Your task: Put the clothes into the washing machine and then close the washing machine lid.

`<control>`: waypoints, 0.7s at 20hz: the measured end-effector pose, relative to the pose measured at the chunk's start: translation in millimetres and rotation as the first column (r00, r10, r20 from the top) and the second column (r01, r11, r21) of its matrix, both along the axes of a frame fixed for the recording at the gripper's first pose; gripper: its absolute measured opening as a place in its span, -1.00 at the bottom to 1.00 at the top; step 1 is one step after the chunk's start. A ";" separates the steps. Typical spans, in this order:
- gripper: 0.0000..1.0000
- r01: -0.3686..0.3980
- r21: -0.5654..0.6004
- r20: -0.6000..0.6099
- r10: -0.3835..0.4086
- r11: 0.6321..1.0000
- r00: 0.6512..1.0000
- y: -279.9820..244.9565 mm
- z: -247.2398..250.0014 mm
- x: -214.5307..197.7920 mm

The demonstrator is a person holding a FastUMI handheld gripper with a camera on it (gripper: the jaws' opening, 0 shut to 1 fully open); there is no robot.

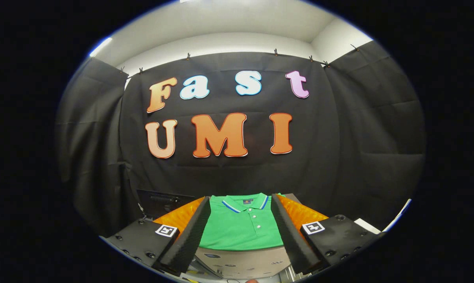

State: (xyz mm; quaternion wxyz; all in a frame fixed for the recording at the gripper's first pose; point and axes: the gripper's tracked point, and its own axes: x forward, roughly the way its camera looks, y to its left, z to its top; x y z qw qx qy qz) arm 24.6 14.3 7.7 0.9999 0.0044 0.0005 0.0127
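A folded green polo shirt (240, 228) with a blue-and-white trimmed collar lies flat on an orange surface (174, 217). My gripper (240, 208) is open, its two fingers (195, 228) spread wide on either side of the shirt, which shows between them and just ahead. The fingers hold nothing. Below the shirt, near the base of the fingers, a grey metallic panel (242, 261) shows; I cannot tell whether it is part of the washing machine.
A dark box-like object (164, 202) stands behind the orange surface to the left of the fingers. A white edge (396, 220) shows to the right beyond the gripper body. Black cloth walls close the booth behind and to both sides.
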 end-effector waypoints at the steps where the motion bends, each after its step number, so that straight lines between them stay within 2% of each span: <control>1: 0.99 0.005 -0.004 0.000 -0.005 1.000 1.000 -1.1 0.1 1.4; 6: 0.99 0.011 -0.014 0.000 -0.011 1.000 1.000 -7.2 -2.4 8.9; 9: 0.99 -0.013 0.003 -0.011 0.013 1.000 1.000 -7.4 -6.9 16.4; 14: 0.99 -0.022 -0.014 -0.049 0.021 1.000 0.999 -14.3 -16.1 44.6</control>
